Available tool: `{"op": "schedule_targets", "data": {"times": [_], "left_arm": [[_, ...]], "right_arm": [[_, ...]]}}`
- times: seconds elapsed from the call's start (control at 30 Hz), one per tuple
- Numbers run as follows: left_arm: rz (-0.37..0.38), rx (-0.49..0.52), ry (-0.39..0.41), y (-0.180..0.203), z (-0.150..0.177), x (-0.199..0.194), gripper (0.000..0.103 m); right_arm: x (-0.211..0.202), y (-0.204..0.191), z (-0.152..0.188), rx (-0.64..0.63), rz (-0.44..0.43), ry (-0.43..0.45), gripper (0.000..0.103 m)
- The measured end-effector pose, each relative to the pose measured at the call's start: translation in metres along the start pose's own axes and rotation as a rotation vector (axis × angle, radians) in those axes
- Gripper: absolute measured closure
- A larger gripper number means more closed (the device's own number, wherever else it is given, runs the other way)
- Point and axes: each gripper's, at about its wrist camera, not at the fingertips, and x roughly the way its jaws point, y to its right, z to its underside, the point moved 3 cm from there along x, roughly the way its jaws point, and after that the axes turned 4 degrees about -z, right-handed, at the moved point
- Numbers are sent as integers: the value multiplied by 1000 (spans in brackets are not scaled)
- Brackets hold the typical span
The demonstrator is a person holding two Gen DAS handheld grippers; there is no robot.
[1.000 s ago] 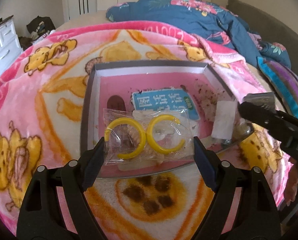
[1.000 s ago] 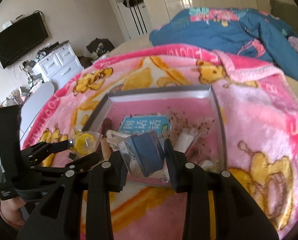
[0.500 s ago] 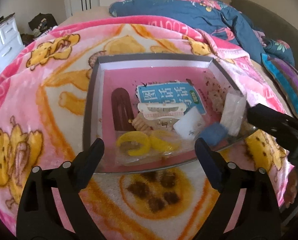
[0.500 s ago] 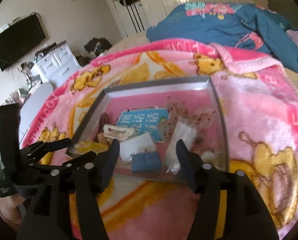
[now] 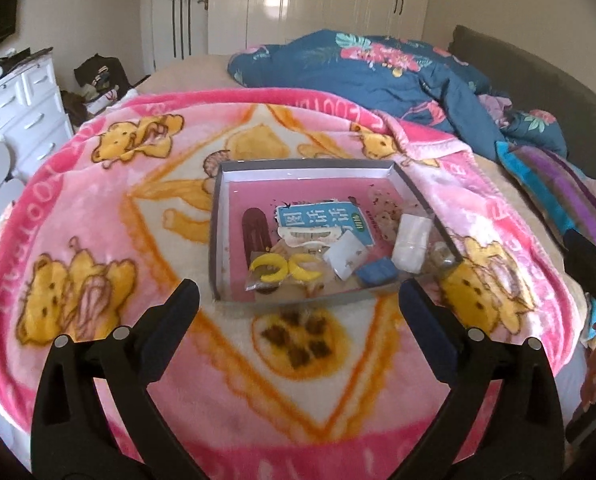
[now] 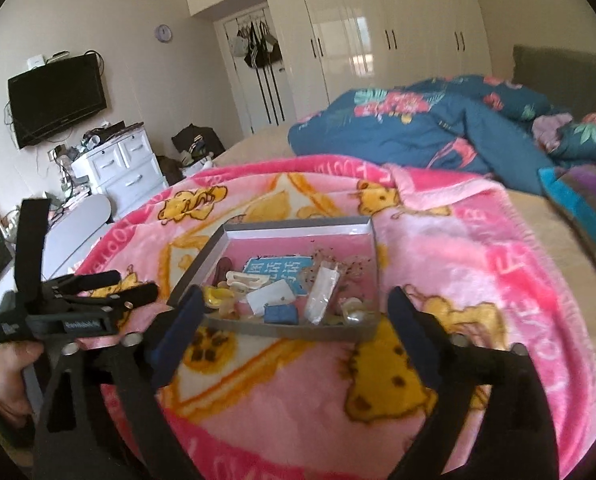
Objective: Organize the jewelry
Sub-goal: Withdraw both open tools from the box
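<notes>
Currently both the left gripper (image 5: 298, 300) and right gripper (image 6: 294, 308) are released and empty, near the shallow grey cardboard tray (image 5: 216, 240). The yellow plastic hoop earrings (image 5: 284, 270) lie bagged at its near left. Approach any next item slowly from above, jaws straddling it.

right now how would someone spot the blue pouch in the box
Find the grey box on the pink blanket. Along its near edge, right of the yellow hoops, lies the blue pouch, the only small dark-blue thing there, between a white card and a clear packet.
</notes>
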Motion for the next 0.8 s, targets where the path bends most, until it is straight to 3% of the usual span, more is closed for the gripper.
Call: {"op": "schedule_targets", "data": {"times": [0.3, 0.53, 0.8], "left_arm": [[15, -4, 5, 2, 35, -41, 9], [-5, 7, -11, 8, 76, -47, 9], [-1, 13, -14, 13, 89, -48, 9]], "right_arm": [[-36, -18, 28, -65, 39, 11, 6], [-40, -26, 58, -49, 50, -23, 5], [-40, -31, 76, -37, 46, -66, 5]]}}
